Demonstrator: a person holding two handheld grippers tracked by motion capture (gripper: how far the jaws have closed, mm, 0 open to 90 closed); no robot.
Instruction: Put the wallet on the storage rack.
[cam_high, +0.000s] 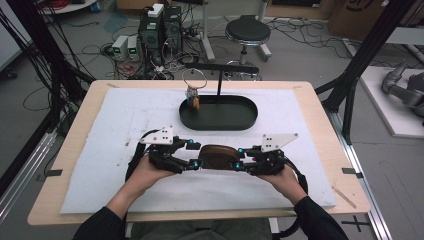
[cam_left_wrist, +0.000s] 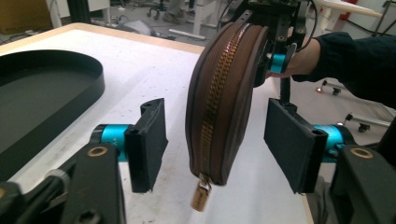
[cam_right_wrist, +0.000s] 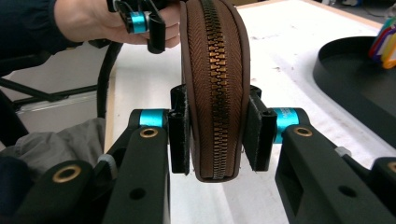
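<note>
A round brown zip pouch (cam_high: 217, 156) is held on edge just above the white mat, between my two grippers. My right gripper (cam_right_wrist: 217, 135) is shut on the pouch (cam_right_wrist: 215, 70), its pads pressing both flat sides with the brass zipper facing the camera. My left gripper (cam_left_wrist: 219, 140) stands open around the other end of the pouch (cam_left_wrist: 219, 93), with a gap between each pad and the pouch. A small brass zipper pull (cam_left_wrist: 200, 196) hangs below the pouch at this end. In the high view the left gripper (cam_high: 194, 155) and the right gripper (cam_high: 240, 158) face each other.
A black oval tray (cam_high: 250, 117) lies behind the grippers, with a black T-shaped stand (cam_high: 220, 70) rising from it. A key ring with coloured tags (cam_high: 192, 97) hangs from the stand. The white mat (cam_high: 125, 125) covers most of the wooden table.
</note>
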